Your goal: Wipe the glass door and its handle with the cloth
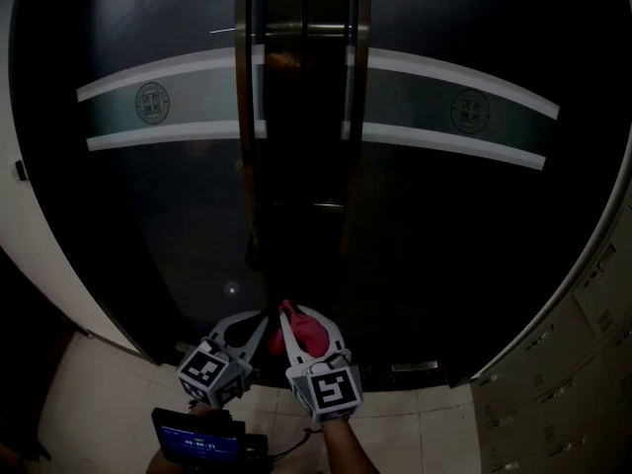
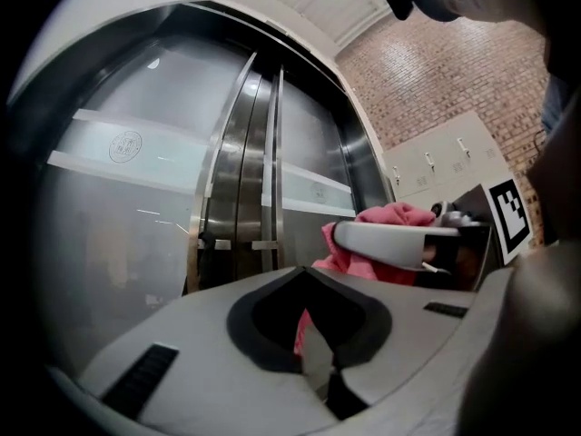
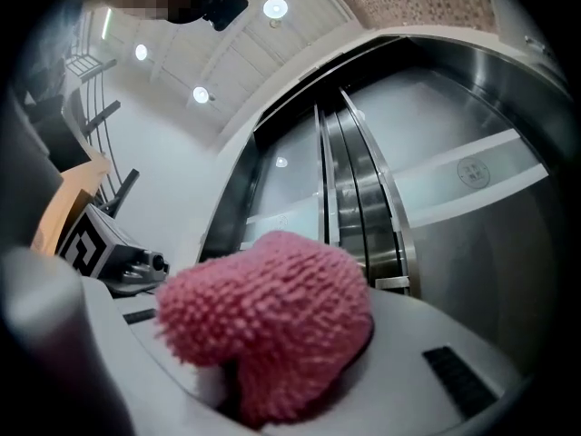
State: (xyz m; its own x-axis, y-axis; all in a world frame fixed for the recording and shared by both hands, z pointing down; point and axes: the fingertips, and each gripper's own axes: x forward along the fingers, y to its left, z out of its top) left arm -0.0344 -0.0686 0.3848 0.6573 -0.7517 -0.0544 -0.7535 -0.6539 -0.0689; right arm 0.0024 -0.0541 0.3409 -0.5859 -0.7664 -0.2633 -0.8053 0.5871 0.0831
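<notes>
A dark double glass door (image 1: 148,225) fills the head view, crossed by a frosted band with round emblems (image 1: 151,104). Tall metal handles (image 1: 245,117) run down its middle seam and also show as handles (image 2: 272,153) and handles (image 3: 345,184). My right gripper (image 1: 306,326) is shut on a fluffy pink cloth (image 1: 302,332), low in front of the seam. The cloth (image 3: 272,321) bulges out over its jaws. My left gripper (image 1: 259,317) sits just left of it, with jaws meeting. From the left gripper (image 2: 305,276) I see the cloth (image 2: 381,230) beside it.
Pale lockers (image 1: 573,363) line the right side, and lockers (image 2: 445,157) stand under a brick wall (image 2: 436,71). A white door frame (image 1: 30,225) curves down the left. Light floor tiles (image 1: 99,403) lie below. A small screen device (image 1: 197,437) is at the bottom edge.
</notes>
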